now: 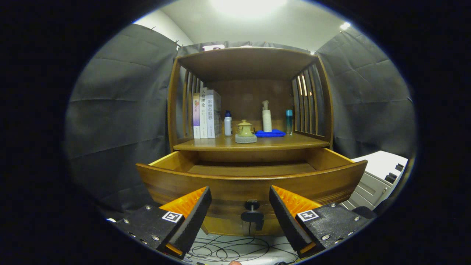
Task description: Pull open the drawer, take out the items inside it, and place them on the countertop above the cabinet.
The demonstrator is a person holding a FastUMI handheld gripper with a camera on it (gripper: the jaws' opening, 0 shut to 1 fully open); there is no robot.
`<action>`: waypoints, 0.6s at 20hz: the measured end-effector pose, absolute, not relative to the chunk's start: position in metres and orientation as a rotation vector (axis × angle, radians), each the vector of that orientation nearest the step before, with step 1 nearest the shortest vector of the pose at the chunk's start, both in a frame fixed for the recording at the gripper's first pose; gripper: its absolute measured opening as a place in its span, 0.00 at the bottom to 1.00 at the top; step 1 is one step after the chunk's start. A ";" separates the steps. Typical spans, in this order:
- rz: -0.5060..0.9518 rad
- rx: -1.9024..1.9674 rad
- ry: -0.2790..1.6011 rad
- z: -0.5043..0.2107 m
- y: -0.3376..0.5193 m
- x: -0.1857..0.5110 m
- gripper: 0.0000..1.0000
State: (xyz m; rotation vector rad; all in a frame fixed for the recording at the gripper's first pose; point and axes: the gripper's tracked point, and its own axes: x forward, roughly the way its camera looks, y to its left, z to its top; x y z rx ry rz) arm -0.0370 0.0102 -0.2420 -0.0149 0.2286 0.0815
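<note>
Wooden drawer [251, 184] stands pulled out, so I lift my spread gripper [240, 209] over its front before reaching inside.

We list: drawer [251, 176] pulled out below countertop [250, 143]; on it, left to right, books [206, 115], bottle [228, 124], teapot [245, 131], cloth [270, 133]; gripper [240, 206] fingers spread astride knob [252, 203].

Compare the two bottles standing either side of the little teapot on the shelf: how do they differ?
The small white bottle beside the books is short with a blue cap; the pump bottle is taller, with a pale pump head. The small white bottle stands on bare wood, while the pump bottle stands at the blue cloth. Both are white and upright. The gripper has its jaws open around the drawer knob.
</note>
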 end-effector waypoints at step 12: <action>0.016 -0.019 0.241 -0.271 -0.001 -0.013 0.97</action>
